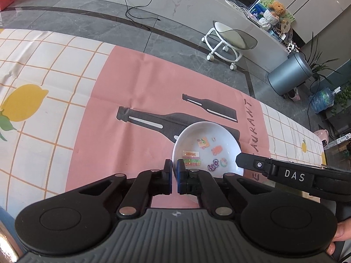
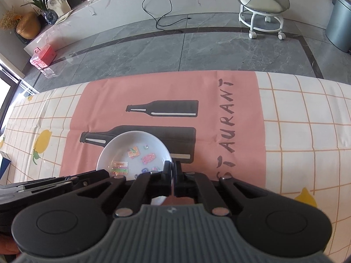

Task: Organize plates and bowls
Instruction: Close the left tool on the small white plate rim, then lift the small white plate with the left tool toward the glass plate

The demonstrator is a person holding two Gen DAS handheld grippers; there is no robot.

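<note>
A white bowl with several colourful stickers inside sits over the pink part of the tablecloth. My left gripper is shut on its left rim. My right gripper is shut on the bowl's right rim. In the left wrist view the right gripper's arm reaches in from the right to the bowl's edge. In the right wrist view the left gripper shows at the bowl's left side. I cannot tell whether the bowl is lifted or rests on the cloth.
The tablecloth has a pink panel with black bottle prints and a white grid with lemons. Beyond the table's far edge is grey floor with a white wheeled stool, a grey bin and a black cable.
</note>
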